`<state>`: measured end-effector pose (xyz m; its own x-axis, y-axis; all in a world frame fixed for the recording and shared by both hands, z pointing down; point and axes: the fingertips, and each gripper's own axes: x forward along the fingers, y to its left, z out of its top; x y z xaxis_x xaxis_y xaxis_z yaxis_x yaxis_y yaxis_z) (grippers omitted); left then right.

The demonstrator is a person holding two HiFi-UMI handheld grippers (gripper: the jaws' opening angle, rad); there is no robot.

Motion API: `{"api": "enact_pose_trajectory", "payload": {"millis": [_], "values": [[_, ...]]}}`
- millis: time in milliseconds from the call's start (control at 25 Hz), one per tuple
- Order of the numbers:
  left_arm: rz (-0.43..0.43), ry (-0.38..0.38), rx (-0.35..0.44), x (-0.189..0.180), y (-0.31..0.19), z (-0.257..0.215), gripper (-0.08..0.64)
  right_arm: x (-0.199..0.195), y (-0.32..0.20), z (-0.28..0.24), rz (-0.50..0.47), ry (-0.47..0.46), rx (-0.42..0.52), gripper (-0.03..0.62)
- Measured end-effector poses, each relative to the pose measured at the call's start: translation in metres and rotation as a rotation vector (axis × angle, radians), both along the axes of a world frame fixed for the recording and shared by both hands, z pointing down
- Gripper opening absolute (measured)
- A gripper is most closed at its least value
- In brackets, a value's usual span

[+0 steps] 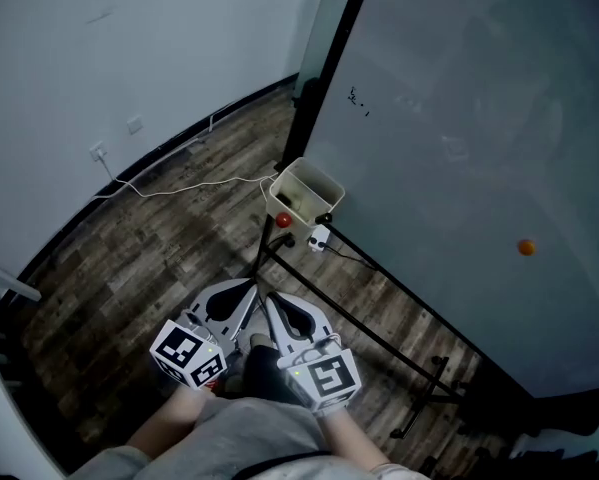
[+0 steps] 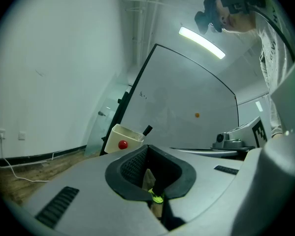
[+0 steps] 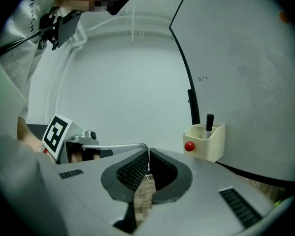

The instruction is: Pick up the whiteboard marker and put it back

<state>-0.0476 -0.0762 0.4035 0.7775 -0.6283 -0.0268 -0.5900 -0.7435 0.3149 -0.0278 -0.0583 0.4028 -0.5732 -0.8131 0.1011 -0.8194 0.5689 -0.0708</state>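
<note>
Count: 1 whiteboard (image 1: 459, 118), 1 marker (image 3: 209, 121), 1 holder box (image 1: 309, 190). 2 magnets: 1 red magnet (image 3: 188, 146), 1 orange magnet (image 1: 526, 248). 2 grippers: left gripper (image 2: 148, 154), right gripper (image 3: 148, 154). 2 wall sockets (image 1: 99, 152), 1 white cable (image 1: 194, 185).

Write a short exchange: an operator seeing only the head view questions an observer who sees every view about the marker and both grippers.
Operator: Is the marker in the holder?
Observer: Yes; the right gripper view shows a black marker standing upright in the cream holder.
Operator: Is either gripper holding anything?
Observer: No; in their own views the left gripper and right gripper each have jaws together on nothing.
</note>
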Motion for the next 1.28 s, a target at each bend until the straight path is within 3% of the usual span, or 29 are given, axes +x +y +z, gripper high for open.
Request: {"api": "enact_pose_trajectory", "payload": {"millis": [1280], "values": [[0.043, 0.029, -0.004, 0.069, -0.097, 0.000, 0.011, 0.091, -0.108, -0.002, 0.144, 0.023, 0.018, 0.022]]}}
